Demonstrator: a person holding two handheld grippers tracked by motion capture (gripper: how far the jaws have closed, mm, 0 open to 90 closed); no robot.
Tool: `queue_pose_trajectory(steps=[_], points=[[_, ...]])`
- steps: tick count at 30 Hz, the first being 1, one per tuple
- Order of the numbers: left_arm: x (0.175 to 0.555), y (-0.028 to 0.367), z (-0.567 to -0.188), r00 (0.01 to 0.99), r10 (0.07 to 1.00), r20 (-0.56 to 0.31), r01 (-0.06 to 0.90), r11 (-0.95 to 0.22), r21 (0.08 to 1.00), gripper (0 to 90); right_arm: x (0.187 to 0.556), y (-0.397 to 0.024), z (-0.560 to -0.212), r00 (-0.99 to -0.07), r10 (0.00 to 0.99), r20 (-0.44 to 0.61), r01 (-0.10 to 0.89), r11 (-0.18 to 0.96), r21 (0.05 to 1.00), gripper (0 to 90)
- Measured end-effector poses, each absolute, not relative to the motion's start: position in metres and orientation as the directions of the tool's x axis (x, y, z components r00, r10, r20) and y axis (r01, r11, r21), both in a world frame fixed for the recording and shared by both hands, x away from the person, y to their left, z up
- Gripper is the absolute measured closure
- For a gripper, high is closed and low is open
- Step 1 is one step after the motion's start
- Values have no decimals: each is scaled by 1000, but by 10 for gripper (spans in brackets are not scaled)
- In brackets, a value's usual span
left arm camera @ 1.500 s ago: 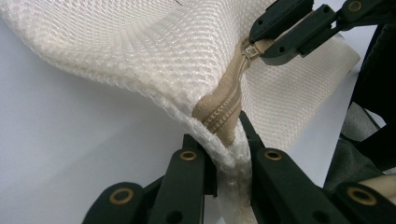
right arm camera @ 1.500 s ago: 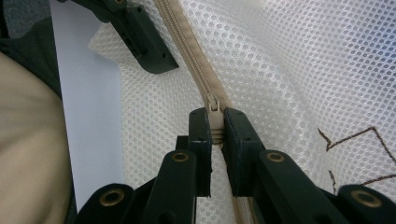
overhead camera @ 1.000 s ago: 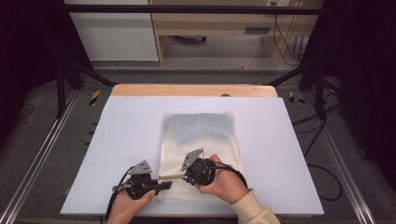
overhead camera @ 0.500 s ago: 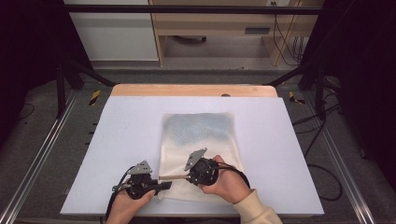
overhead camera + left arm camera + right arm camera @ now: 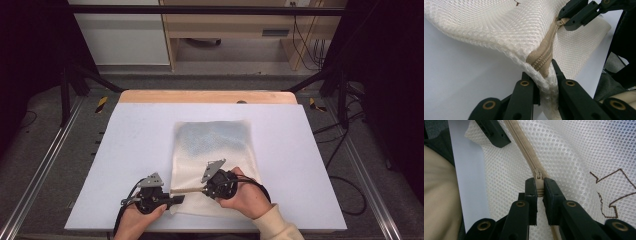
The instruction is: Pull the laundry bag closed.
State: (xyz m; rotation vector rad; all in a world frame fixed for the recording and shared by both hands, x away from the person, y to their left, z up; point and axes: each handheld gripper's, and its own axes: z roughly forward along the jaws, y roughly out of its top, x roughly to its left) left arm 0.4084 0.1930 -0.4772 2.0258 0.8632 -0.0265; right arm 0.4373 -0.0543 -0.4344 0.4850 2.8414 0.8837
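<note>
Mesh bag [image 5: 212, 155] on white table [image 5: 125, 150]

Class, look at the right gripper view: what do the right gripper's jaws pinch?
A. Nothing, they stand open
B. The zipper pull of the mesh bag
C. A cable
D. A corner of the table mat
B: the right gripper is clamped on the beige zipper pull of the white mesh bag.

A cream mesh laundry bag [image 5: 212, 155] lay flat on the white table top, its long side running away from the person, something bluish showing through its far half. A tan zipper [image 5: 524, 146] ran along its near edge, closed over the stretch in view, with the slider [image 5: 538, 175] partway along. Brown stitched outlines [image 5: 610, 192] marked the mesh. Its near left corner [image 5: 541, 75] was lifted and bunched.
</note>
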Motion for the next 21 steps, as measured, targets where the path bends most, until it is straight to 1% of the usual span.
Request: queue_pose_trajectory(steps=[21], points=[[406,192,-475,761,559,-330,577,-349,739,842,435,-63,-434,-935,354,-28,272,766,583,820]])
